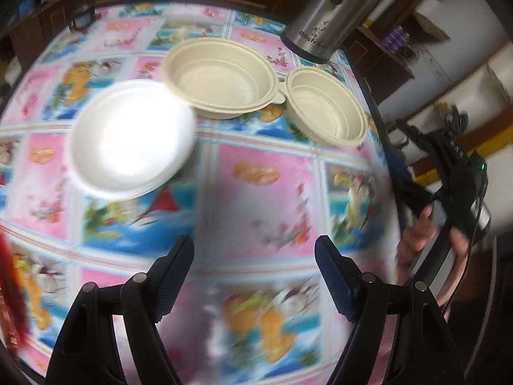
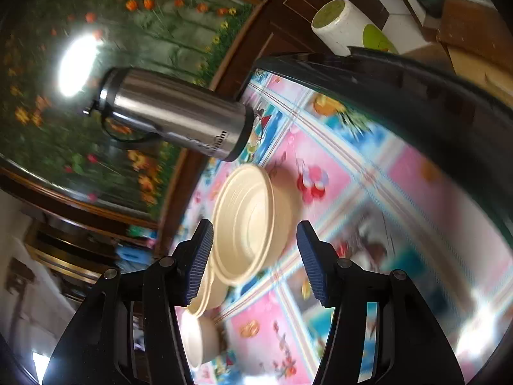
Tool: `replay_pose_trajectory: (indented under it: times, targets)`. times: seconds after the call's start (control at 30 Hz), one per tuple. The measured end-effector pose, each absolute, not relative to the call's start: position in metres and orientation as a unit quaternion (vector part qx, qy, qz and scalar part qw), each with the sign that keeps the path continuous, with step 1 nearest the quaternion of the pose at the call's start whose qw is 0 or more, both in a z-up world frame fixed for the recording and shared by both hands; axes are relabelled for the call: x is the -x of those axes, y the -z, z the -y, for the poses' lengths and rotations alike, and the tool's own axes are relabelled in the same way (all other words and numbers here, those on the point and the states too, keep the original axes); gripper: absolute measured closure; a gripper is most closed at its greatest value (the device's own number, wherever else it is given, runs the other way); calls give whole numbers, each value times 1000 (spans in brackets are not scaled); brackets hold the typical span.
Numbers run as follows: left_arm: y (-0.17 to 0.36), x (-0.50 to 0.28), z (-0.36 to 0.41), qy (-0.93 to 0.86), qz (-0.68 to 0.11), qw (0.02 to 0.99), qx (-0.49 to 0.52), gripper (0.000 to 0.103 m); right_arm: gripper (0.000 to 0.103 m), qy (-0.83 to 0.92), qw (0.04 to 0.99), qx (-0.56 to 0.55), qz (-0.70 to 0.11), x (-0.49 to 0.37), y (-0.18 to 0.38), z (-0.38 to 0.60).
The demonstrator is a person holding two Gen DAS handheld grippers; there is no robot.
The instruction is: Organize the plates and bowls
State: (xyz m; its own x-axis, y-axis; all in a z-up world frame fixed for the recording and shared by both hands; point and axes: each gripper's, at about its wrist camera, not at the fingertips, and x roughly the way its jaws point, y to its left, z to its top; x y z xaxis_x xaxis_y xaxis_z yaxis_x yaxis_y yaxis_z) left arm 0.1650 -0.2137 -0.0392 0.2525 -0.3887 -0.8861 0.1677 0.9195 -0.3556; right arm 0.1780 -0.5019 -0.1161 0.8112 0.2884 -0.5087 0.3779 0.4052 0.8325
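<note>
We see the left claw (image 1: 255,253) spread and empty above the worktop (image 1: 266,173). The right claw (image 2: 255,240) is likewise spread, gripping nothing. Two cream bowls (image 1: 221,78) (image 1: 327,106) sit beside a white plate (image 1: 131,141).

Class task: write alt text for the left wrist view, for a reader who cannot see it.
The open, empty left gripper hangs over a colourful patterned tablecloth. Ahead lie a white plate, two cream bowls and a steel flask.
</note>
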Motion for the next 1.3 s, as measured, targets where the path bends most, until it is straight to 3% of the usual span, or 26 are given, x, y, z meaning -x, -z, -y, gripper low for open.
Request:
replay_pose_trajectory:
  times: [0.2,0.6,0.97,1.3]
  targets:
    - [59,-207,239,131,-606,764,179,25,49,16,765,-551,-331,-205,142,512]
    - [72,-245,276,118,-581,759,269,25,49,-29,761,-576,-297,-205,143,516]
    - [93,-260,290,113,-579,760,273,27,49,-51,749,-588,-301,-217,150,515]
    - [91,-264,296,132,-575,764,262,57,49,-50,744,-587,-315,-223,158,513]
